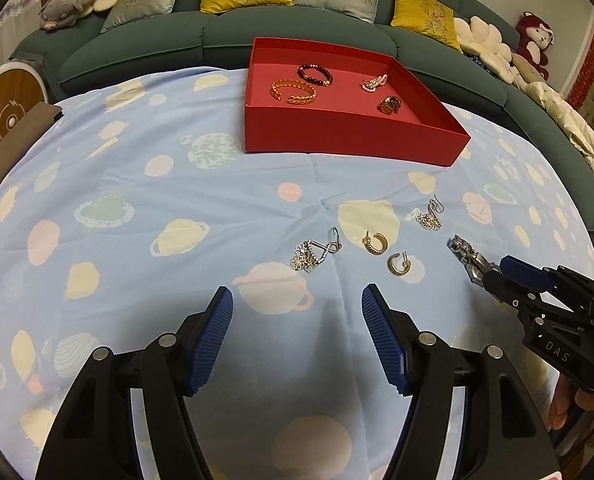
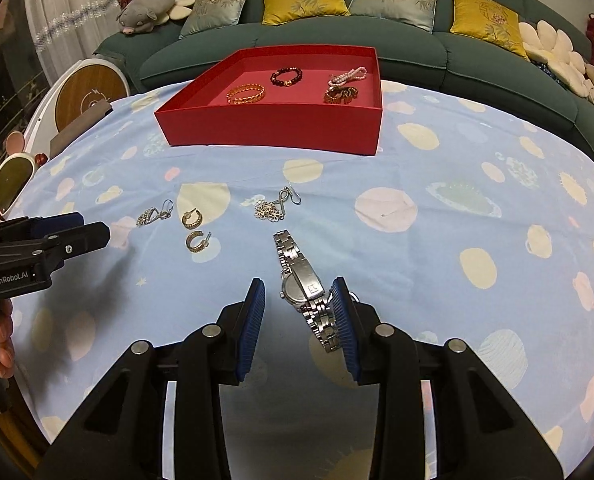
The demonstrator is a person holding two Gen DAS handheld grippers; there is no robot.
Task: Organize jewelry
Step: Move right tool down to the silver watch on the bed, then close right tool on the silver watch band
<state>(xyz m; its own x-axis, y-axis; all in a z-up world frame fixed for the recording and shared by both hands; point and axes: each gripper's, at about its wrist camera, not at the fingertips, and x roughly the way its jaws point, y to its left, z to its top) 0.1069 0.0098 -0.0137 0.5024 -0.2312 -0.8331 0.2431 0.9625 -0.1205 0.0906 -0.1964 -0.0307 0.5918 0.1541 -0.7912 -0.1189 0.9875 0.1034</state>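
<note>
R gripper (image 2: pixel 299 312), fingers part-way apart, has the silver metal link-band watch (image 2: pixel 303 284) lying between them at frame centre, on the light-blue planet-print cloth (image 2: pixel 437 264). The band looks to touch the right blue ribbed pad (image 2: pixel 343 320); left pad stands clear, so no clamp yet. L gripper (image 1: pixel 297 336), fingers wide apart w/ nothing between, hangs over bare cloth at lower centre, just below the silver flower drop earring (image 1: pixel 311 254) & two gold hoop earrings (image 1: pixel 377 243).

Judged step: pick up the watch for the red shallow cardboard box (image 2: pixel 273 128), upper centre, which already holds bracelets. To do it well: centre the case btwn pads, not the loose band end; get tips right down to the cloth before closing; squeeze across the case so links don't slip out; lift straight up, cloth may snag.
</note>
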